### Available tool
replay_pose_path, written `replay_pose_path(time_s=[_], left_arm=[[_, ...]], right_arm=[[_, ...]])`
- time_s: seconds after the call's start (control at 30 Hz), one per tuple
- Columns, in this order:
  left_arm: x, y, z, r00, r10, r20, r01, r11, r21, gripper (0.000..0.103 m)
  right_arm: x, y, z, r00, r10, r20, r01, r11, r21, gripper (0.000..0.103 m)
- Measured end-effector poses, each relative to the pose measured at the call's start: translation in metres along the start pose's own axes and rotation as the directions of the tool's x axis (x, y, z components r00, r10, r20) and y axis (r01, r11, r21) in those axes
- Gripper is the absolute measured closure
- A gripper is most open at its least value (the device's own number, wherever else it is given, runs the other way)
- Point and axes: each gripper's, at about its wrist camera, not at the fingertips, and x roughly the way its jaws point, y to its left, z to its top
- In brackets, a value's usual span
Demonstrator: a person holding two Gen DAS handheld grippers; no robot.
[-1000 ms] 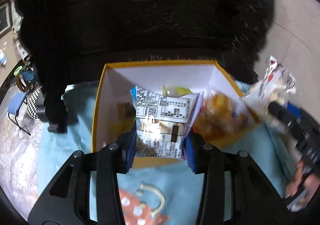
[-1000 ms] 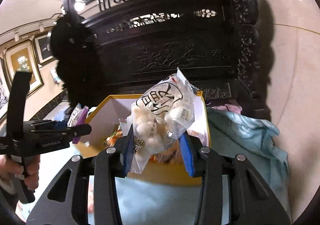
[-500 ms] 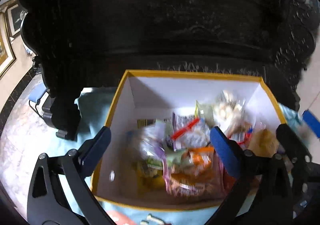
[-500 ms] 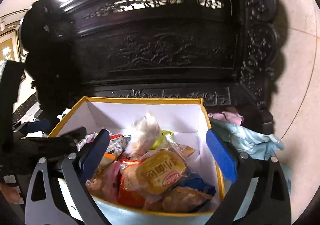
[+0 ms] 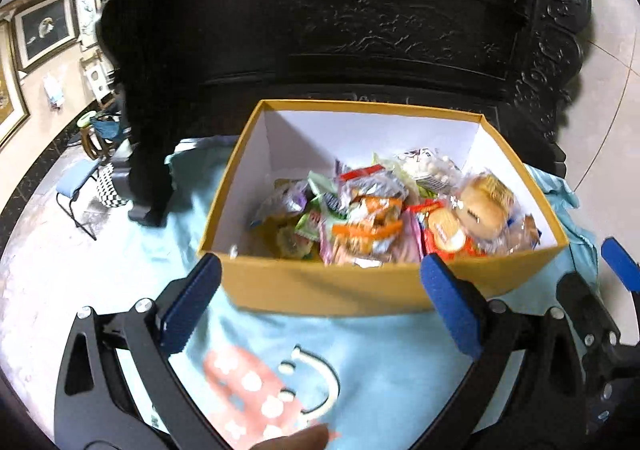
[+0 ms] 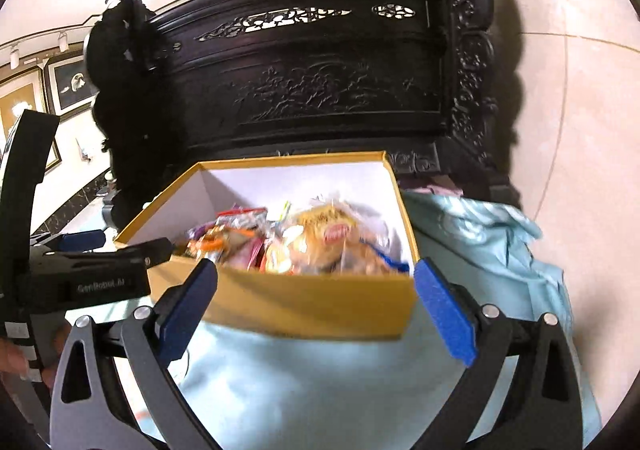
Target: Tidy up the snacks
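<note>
- The yellow box (image 5: 320, 286) stands on the light blue cloth (image 5: 380, 354), near both grippers.
- Inside it lie snack packets (image 5: 372, 226), mostly at the right.
- The left gripper (image 5: 320, 302) and the right gripper (image 6: 316, 298) are both wide apart, holding nothing.

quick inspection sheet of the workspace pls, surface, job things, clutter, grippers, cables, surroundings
surface: light blue cloth with a printed pattern, rumpled at the right edge.
job's things: yellow box, open, white inside, holds a pile of snack packets.
clutter: nothing seen.
grippers: left gripper open and empty; right gripper open and empty; both in front of the box's near wall.
cables: nothing seen.
surroundings: dark carved wooden cabinet behind the box; framed pictures on the left wall.
</note>
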Motion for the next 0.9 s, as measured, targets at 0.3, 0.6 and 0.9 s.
replay_pose_path(time_s=[0.3, 0.6, 0.9], left_arm=[[-0.039, -0.005, -0.029, 0.999, -0.04, 0.009, 0.04, 0.999, 0.022, 0.002], [-0.064, -0.009, -0.057, 0.999, -0.052, 0.01, 0.052, 0.998, 0.024, 0.002], [-0.074, -0.012, -0.074, 0.999, -0.04, 0.022, 0.04, 0.999, 0.023, 0.002]], right_arm=[[-0.04, 0.009, -0.024, 1.0, 0.021, 0.002, -0.021, 1.0, -0.002, 0.004], [-0.063, 0.015, -0.041, 1.0, 0.025, 0.003, -0.025, 1.0, -0.005, 0.004], [-0.069, 0.015, -0.049, 1.0, 0.03, -0.005, -0.03, 1.0, 0.005, 0.004]])
